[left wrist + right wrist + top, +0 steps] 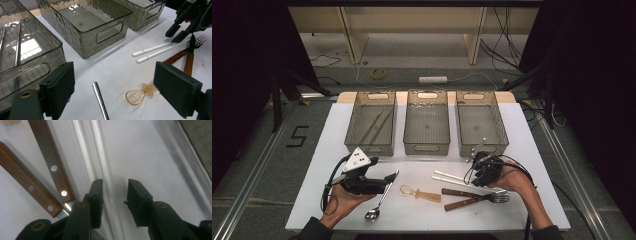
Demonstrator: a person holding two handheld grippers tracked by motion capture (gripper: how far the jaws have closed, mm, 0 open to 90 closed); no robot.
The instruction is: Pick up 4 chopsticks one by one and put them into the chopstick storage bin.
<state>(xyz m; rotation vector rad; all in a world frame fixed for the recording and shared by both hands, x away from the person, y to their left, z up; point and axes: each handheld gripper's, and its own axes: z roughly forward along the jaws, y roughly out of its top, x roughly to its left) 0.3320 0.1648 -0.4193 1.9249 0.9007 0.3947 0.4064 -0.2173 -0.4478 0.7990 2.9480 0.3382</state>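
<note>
A metal spoon (377, 205) lies at the front left of the white board, its handle (99, 98) running between the wide-apart jaws of my open left gripper (388, 178) (115, 82). Two white chopsticks (452, 177) (153, 51) lie side by side at the right. My right gripper (480, 179) (113, 192) points down over their far end, jaws narrowed, with one chopstick (100, 147) running between them; the pads are not pressing on it. Beside it lie two wooden-handled forks (472, 197) (53, 167). An amber plastic spoon (419, 194) (136, 96) rests in the middle.
Three smoky clear bins stand in a row at the back: left bin (369, 148) with thin metal sticks (374, 127) inside, middle bin (427, 148), right bin (462, 125). The board's front edge (427, 229) runs just past the cutlery.
</note>
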